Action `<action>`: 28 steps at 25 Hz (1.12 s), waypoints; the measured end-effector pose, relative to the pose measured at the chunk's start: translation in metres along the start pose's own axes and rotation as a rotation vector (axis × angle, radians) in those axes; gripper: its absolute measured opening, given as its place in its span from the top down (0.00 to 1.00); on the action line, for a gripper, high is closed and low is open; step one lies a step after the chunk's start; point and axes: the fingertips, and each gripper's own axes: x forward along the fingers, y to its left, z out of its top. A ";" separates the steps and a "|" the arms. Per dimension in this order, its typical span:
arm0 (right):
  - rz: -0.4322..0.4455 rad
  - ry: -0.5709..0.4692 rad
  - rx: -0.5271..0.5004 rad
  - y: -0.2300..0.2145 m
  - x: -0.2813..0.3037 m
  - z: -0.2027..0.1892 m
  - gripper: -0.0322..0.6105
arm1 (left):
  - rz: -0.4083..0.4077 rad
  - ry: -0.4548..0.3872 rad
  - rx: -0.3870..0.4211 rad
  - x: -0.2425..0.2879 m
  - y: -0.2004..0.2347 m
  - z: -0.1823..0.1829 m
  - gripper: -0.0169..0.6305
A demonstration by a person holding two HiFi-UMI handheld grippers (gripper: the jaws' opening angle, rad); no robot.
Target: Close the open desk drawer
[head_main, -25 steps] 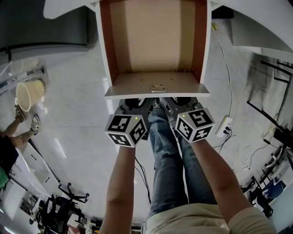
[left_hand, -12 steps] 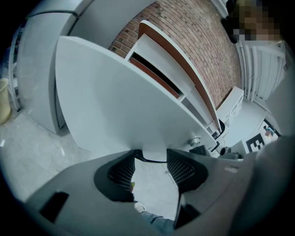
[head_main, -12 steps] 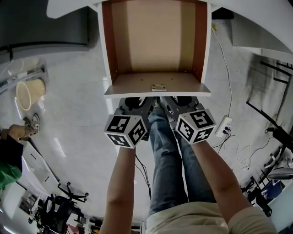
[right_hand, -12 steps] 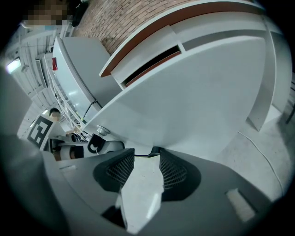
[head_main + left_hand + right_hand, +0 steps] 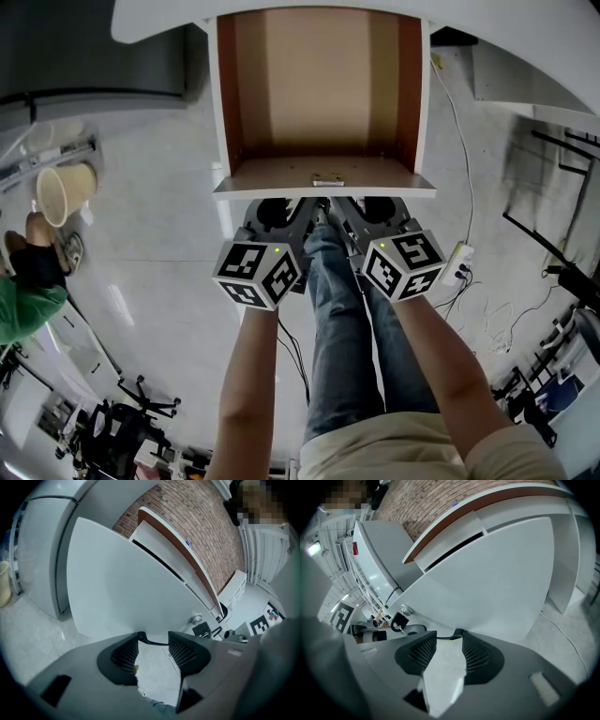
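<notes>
Bystander in green (image 5: 23, 305) has shifted at the left edge since before. Your left gripper (image 5: 153, 645): jaws just narrowed, apart, nothing between them. Your right gripper (image 5: 449, 645): wide, empty. Both tips sit at the lower edge of the open drawer's (image 5: 319, 84) white front.

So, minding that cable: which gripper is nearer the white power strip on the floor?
Right. The right gripper is by the right half of the white drawer front, toward the white power strip; the left gripper is by its left half, farther.
</notes>
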 end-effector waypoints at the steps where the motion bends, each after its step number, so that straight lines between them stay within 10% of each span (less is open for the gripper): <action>1: 0.001 -0.003 0.002 0.001 -0.001 0.002 0.68 | -0.001 -0.003 0.000 -0.001 -0.001 0.002 0.67; 28: 0.008 -0.023 0.029 0.013 -0.016 0.026 0.68 | 0.011 -0.021 -0.003 -0.011 -0.017 0.024 0.69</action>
